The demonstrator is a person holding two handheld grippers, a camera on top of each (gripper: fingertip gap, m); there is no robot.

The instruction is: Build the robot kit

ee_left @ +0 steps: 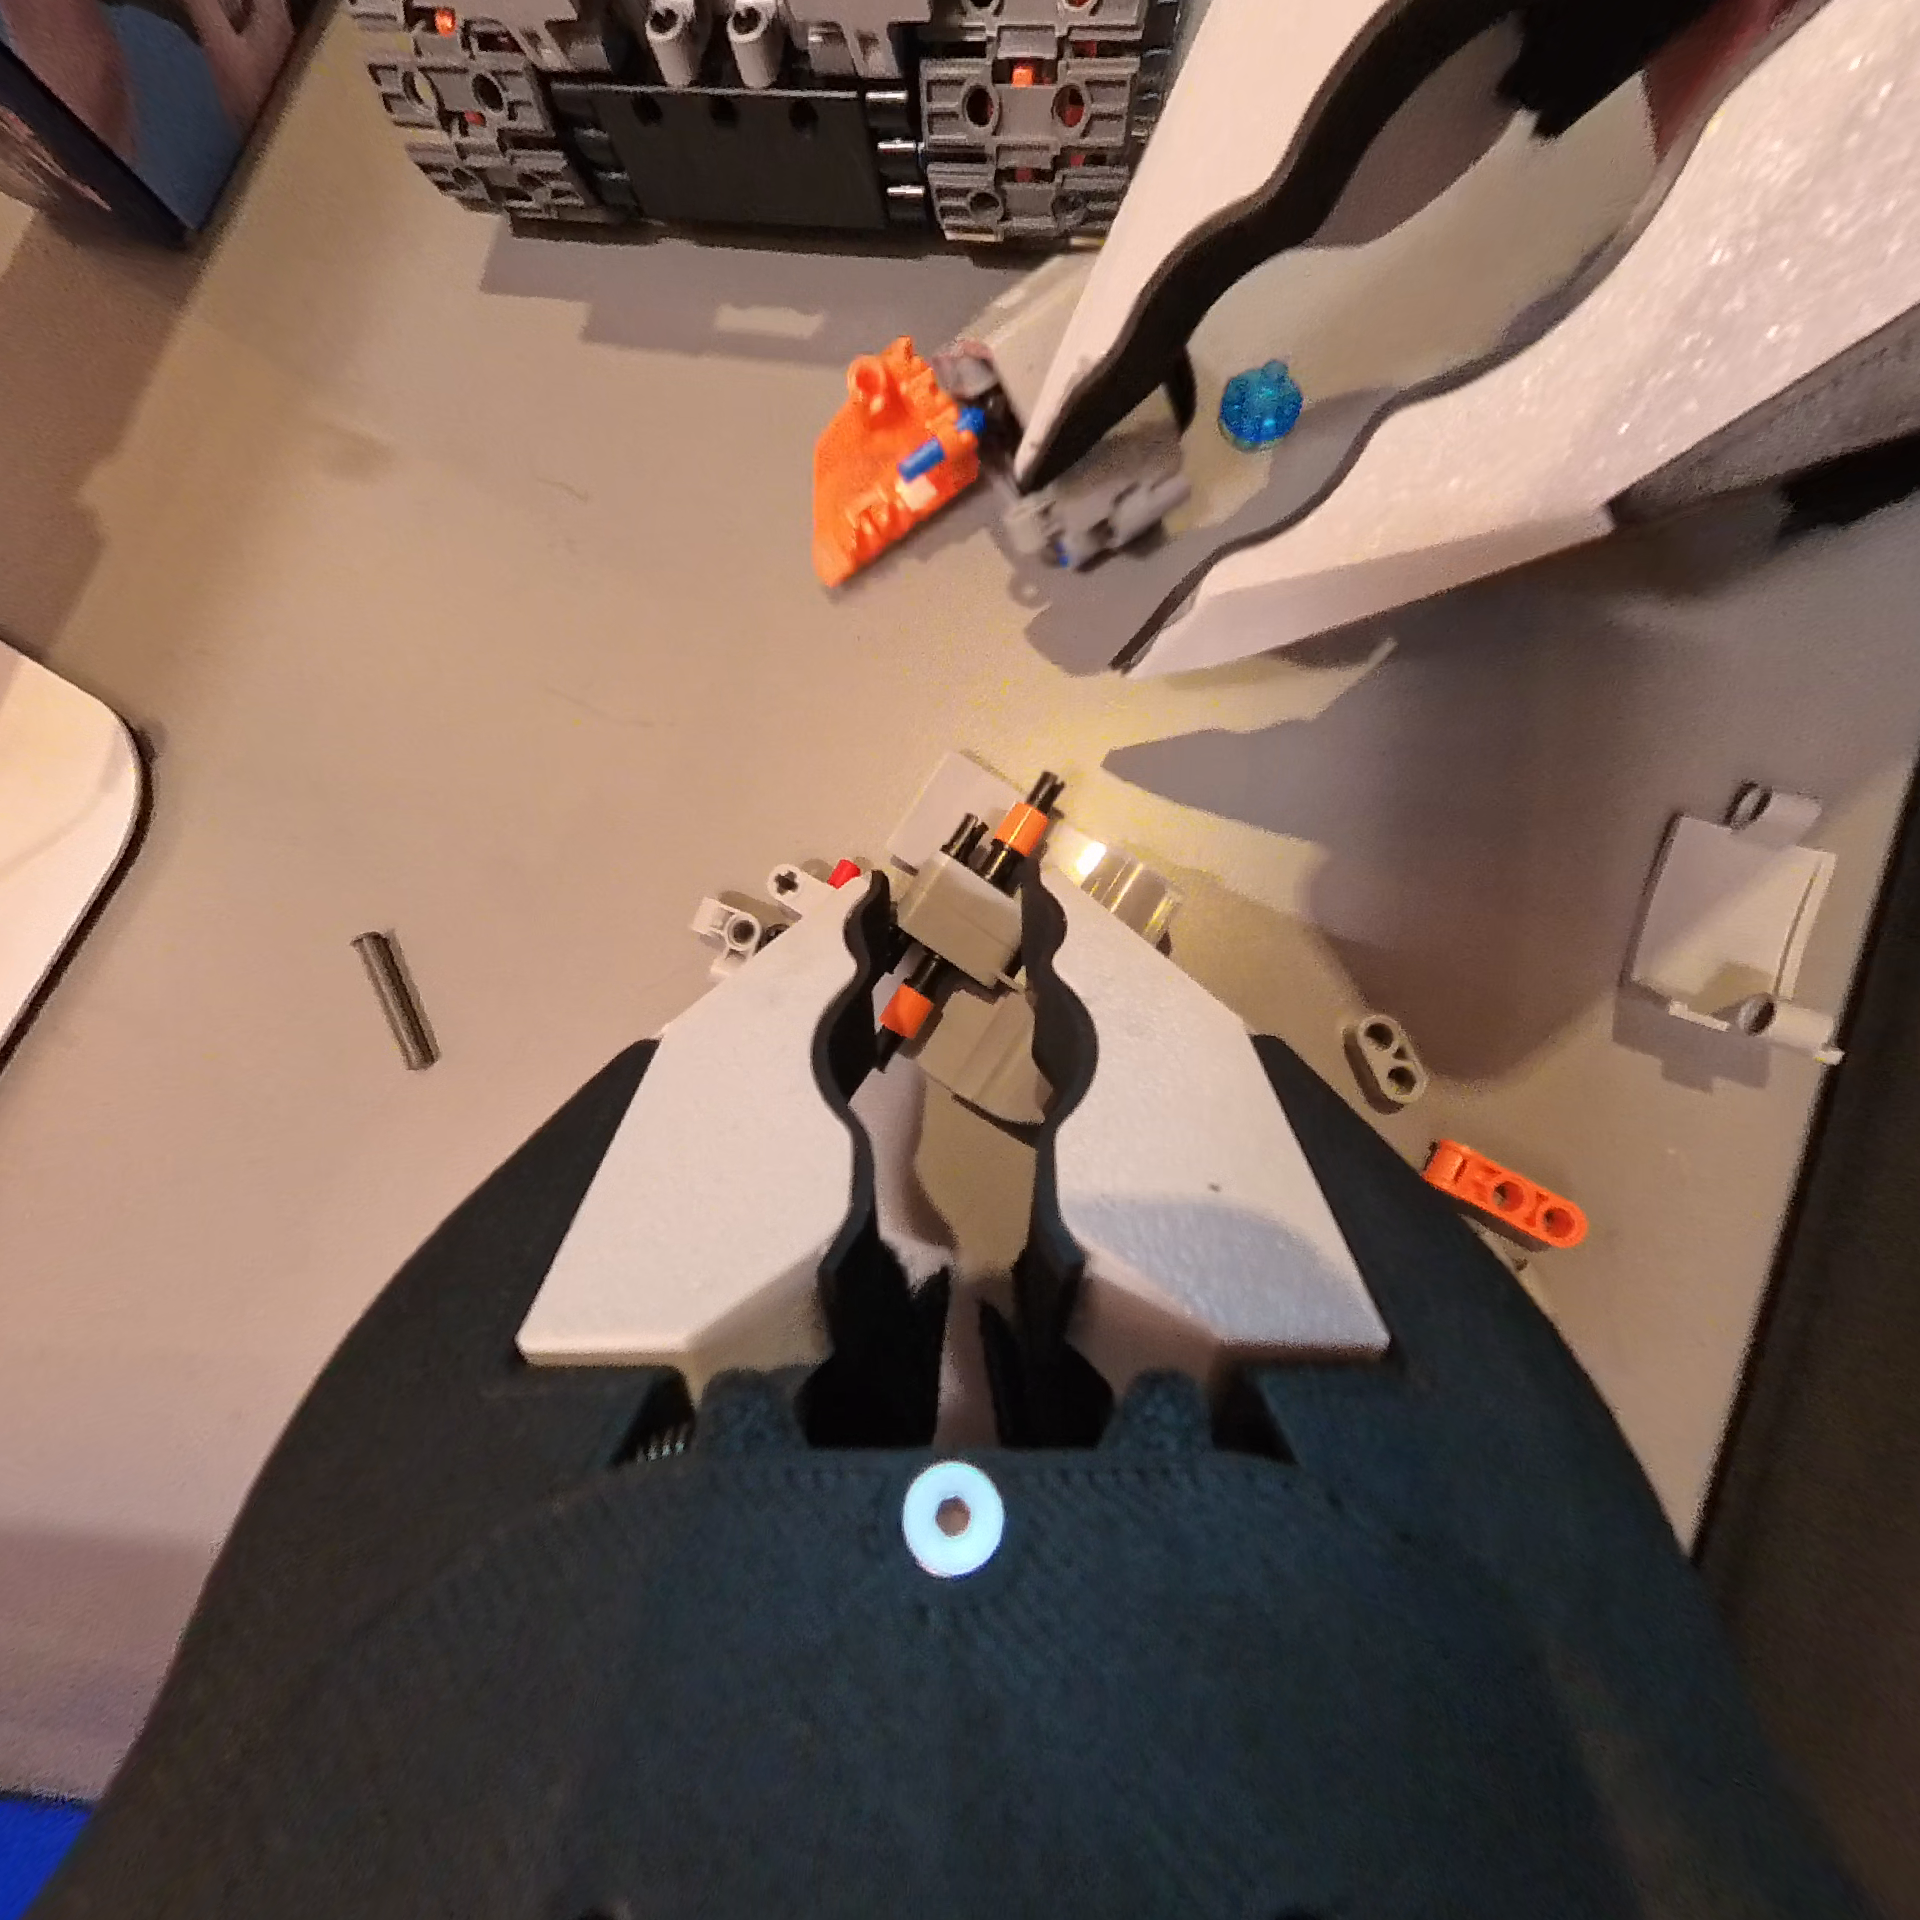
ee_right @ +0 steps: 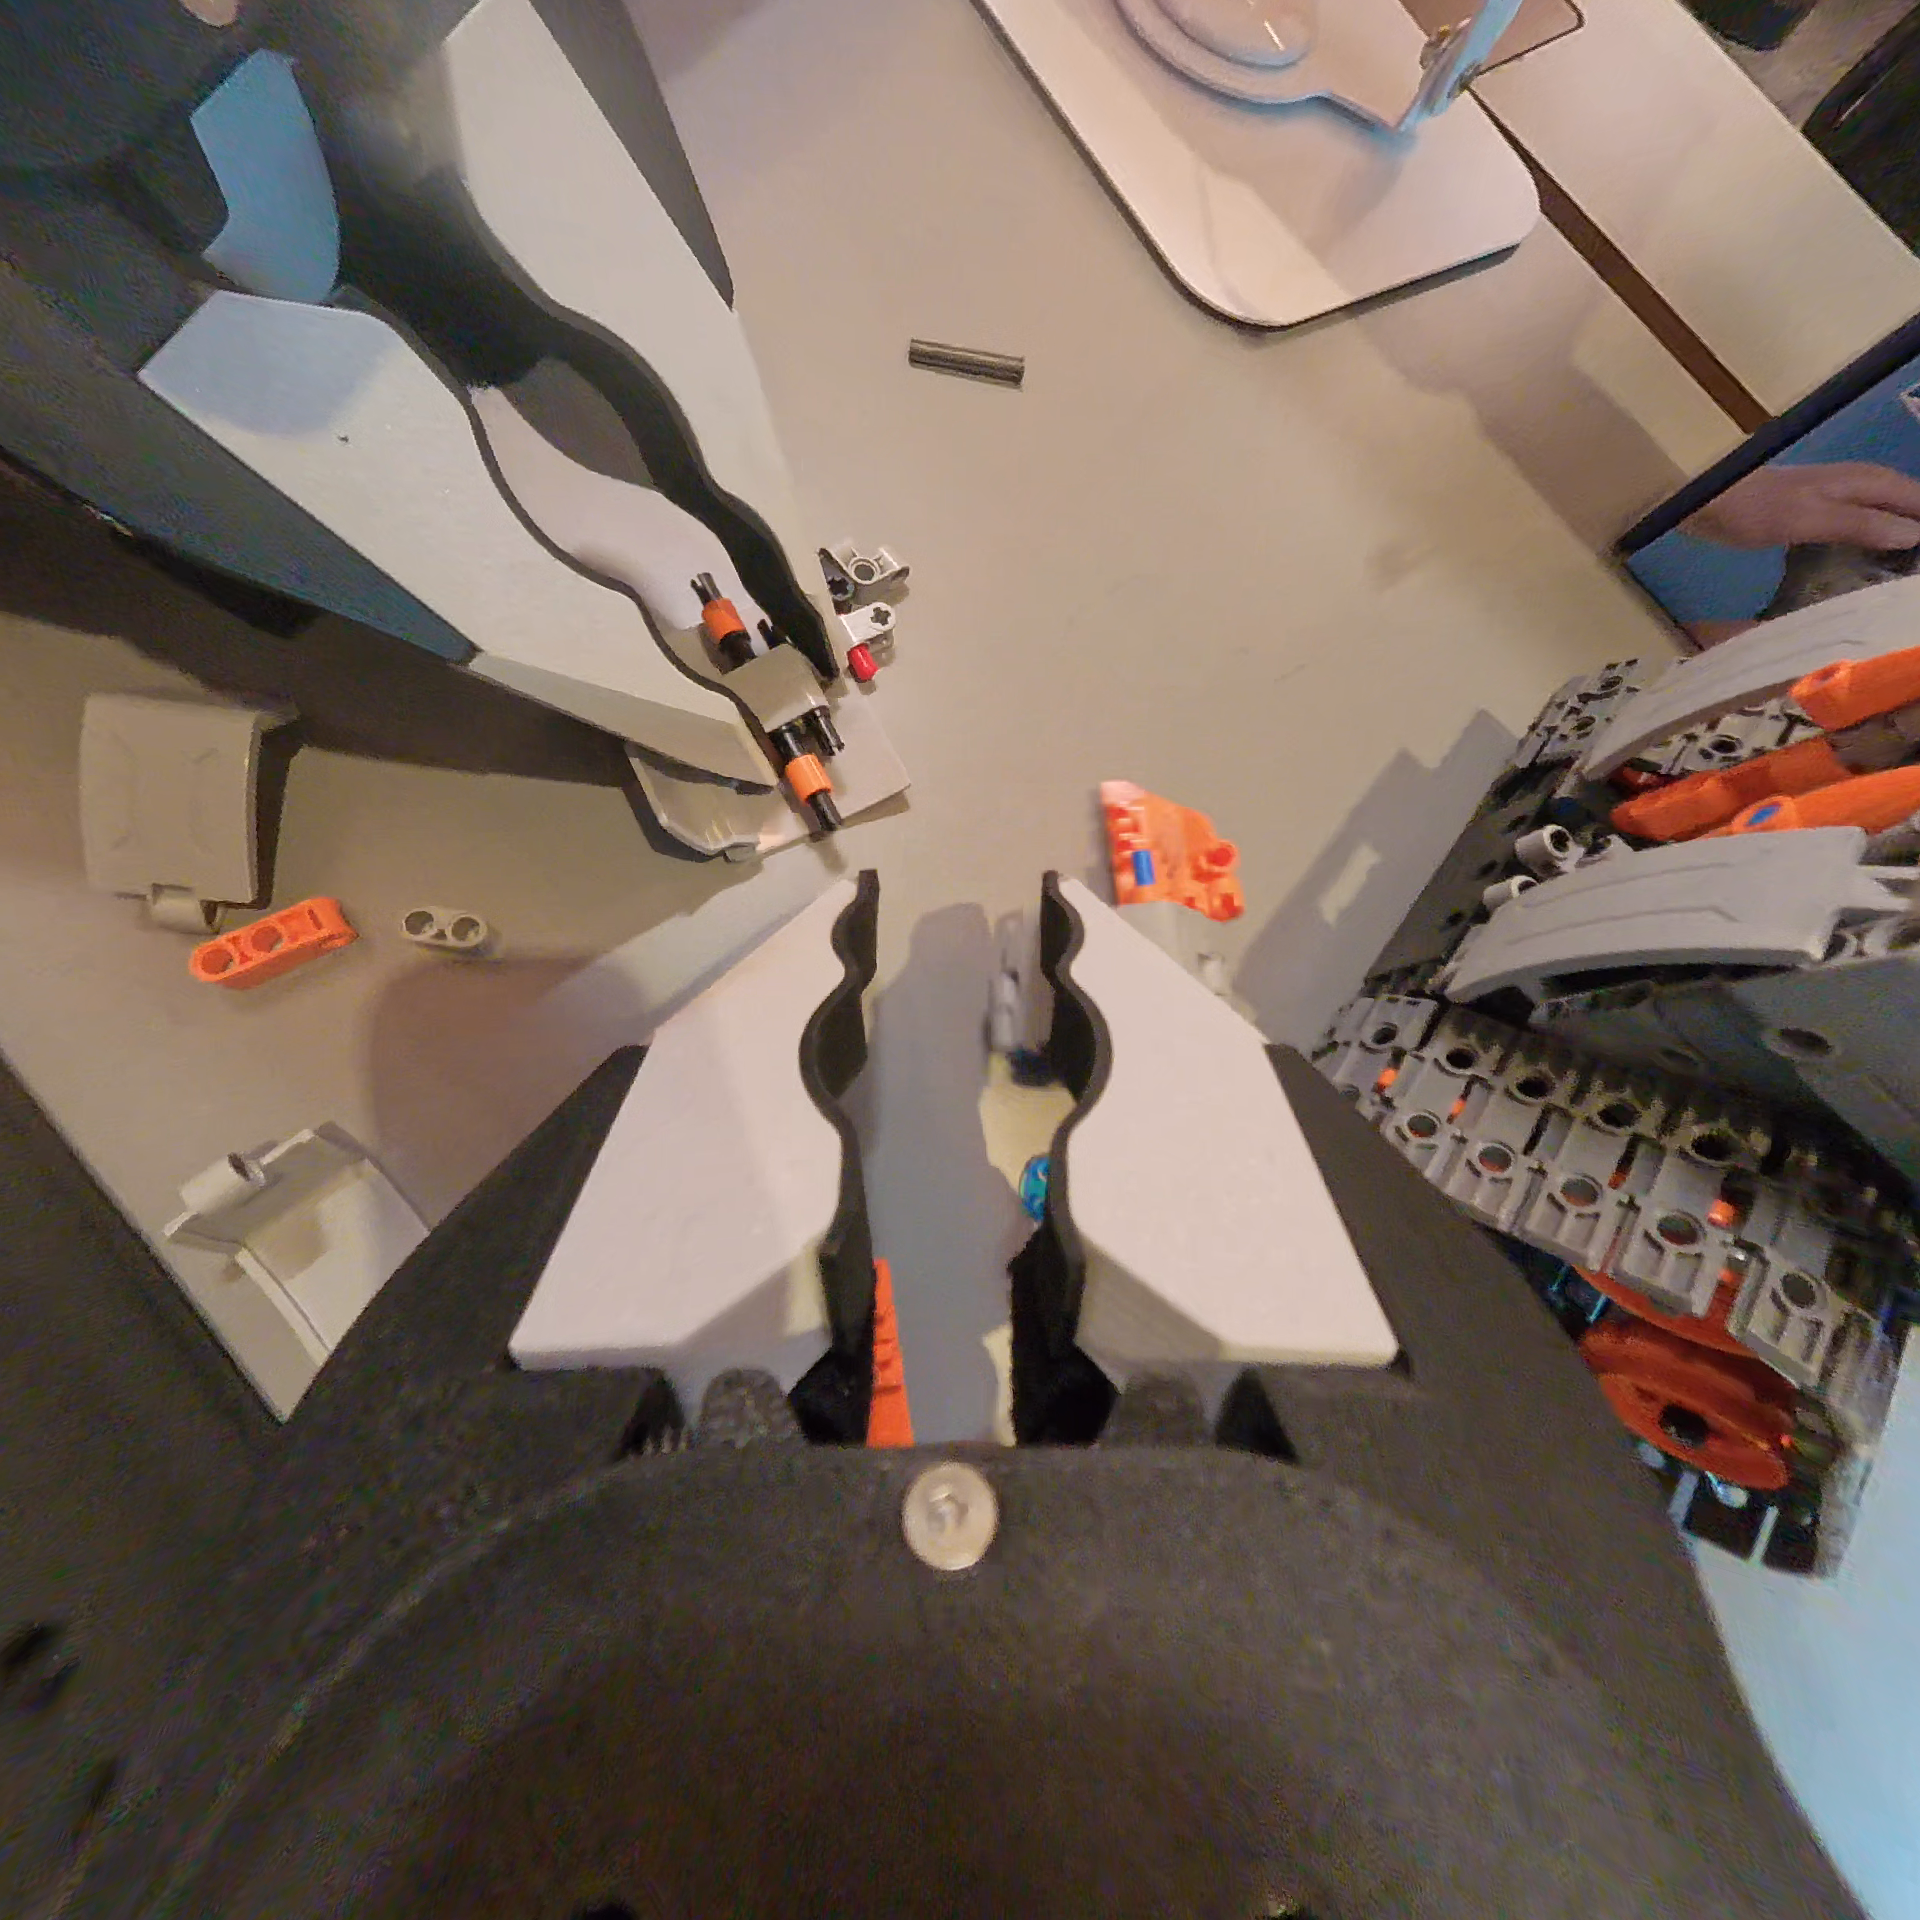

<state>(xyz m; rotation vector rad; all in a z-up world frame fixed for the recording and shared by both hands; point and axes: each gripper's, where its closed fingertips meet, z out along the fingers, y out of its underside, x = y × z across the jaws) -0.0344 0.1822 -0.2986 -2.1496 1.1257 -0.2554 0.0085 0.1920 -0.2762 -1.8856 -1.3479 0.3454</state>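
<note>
My left gripper [ee_left: 951, 894] is closed on a small grey block assembly [ee_left: 961, 925] crossed by a black axle with orange bushings [ee_left: 1013, 831]; both fingers press its sides, and it sits just above a flat grey panel [ee_left: 1117, 883] lying on the table [ee_left: 520, 675]. In the right wrist view the same assembly [ee_right: 784, 691] appears at the far left, gripped at the tips of my left gripper [ee_right: 790, 717]. My right gripper [ee_right: 961, 904] stands apart-fingered and holds nothing; one fingertip [ee_left: 1039, 457] rests beside a small grey connector piece [ee_left: 1101, 514], which shows only partly between the fingers in the right wrist view. Just left of that piece lies an orange panel with blue pins [ee_left: 894, 457], and just right of it a translucent blue round stud [ee_left: 1259, 405]. Far across the table stands a large grey, black and orange tracked model [ee_left: 748, 114], seen at the right in the right wrist view [ee_right: 1621, 1039]. Near my left gripper are a light grey cross-hole connector with a red pin [ee_left: 790, 899], a dark grey axle [ee_left: 395, 997] well to the left, a grey two-hole liftarm [ee_left: 1387, 1055], an orange three-hole liftarm [ee_left: 1507, 1205] and a curved grey panel [ee_left: 1725, 914] to the right. A white rounded board [ee_right: 1299, 177] lies at the far edge, and a person's hand [ee_right: 1808, 509] rests on a blue box at the far right.
</note>
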